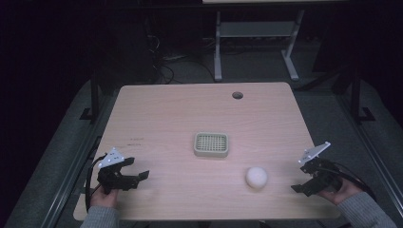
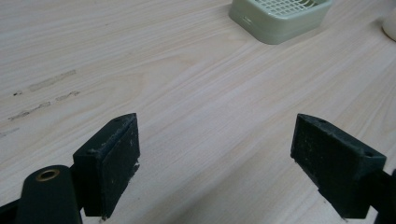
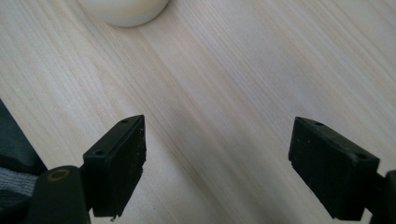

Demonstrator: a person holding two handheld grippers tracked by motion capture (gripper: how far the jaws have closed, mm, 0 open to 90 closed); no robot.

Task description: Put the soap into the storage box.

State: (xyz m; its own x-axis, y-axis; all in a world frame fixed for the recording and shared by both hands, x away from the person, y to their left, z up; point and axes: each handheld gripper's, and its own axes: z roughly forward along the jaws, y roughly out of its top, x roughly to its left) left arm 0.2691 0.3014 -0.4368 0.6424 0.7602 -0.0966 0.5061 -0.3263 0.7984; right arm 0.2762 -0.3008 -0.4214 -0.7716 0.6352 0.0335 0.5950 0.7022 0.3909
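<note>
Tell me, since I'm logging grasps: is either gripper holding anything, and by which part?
Nothing is held: the left gripper and right gripper both stand open over bare table.

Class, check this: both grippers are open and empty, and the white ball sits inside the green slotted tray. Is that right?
Not quite. The white ball lies on the bare table, apart from the green slotted tray, as the high view shows. The left gripper and right gripper are indeed open and empty.

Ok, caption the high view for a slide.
Open left gripper and right gripper flank a green soap dish and white ball.
</note>
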